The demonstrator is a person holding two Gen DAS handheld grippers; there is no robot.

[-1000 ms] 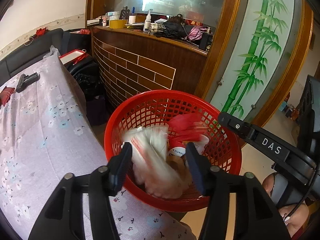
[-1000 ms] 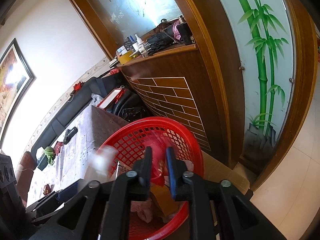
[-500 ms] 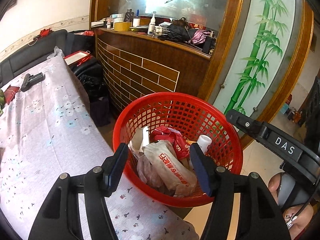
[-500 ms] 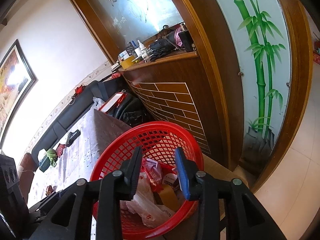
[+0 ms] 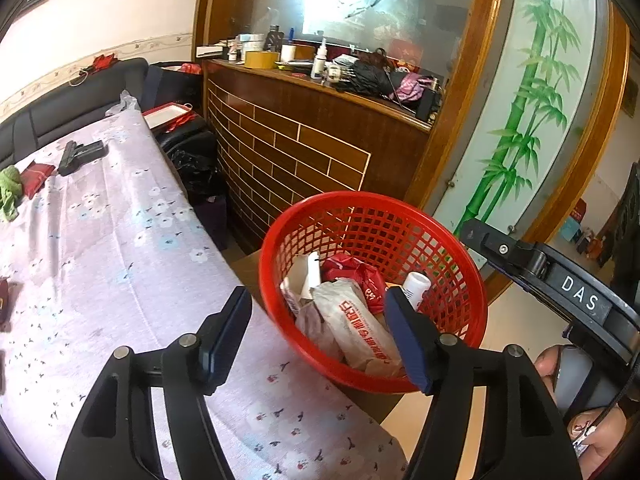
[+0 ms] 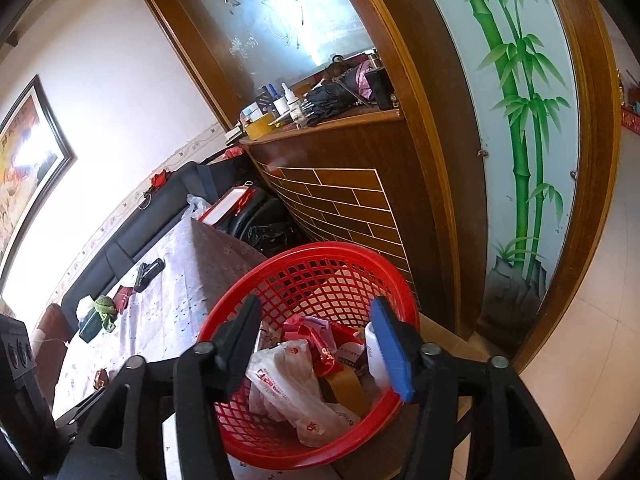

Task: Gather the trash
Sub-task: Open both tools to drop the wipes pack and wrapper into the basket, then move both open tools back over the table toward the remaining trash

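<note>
1. The left tongs point(image 5: 318, 332) are spread wide with nothing between the blue pads; they hang just over the near rim of the red basket point(image 5: 472, 280), one finger above the cloth-covered table point(image 5: 120, 248) and the other above the basket's contents.

2. The right tongs point(image 6: 320, 336) are likewise released and empty, poised above the basket point(image 6: 404, 300) from its other side, fingers apart over the litter inside.

3. The collected trash sits in the basket: a white wrapper with red print point(image 5: 356, 328), a red packet point(image 5: 356, 272) behind it, a small white bottle point(image 5: 416, 284) against the far wall, and a piece of white card point(image 5: 304, 276) standing at the left. The right wrist view shows the same white wrapper point(image 6: 288, 376) on top, with red packets point(image 6: 316, 336) beyond it.

4. The basket rests at the table's corner, its rim overhanging the edge, in front of the brick-patterned wooden counter point(image 5: 304, 148).

5. Judged from the empty tongs over a filled basket, a drop-off looks complete and the step in hand is turning to the next piece.

6. Further from the basket, at the table's far end, lie a red packet point(image 5: 36, 172), a green crumpled thing point(image 5: 10, 188) and a black object point(image 5: 80, 154); whether all are trash is unclear.

7. The next move calls for carrying one pair of tongs away from the basket toward that far end, kept open, then closing on a light, crushable item without dragging the cloth.
</note>
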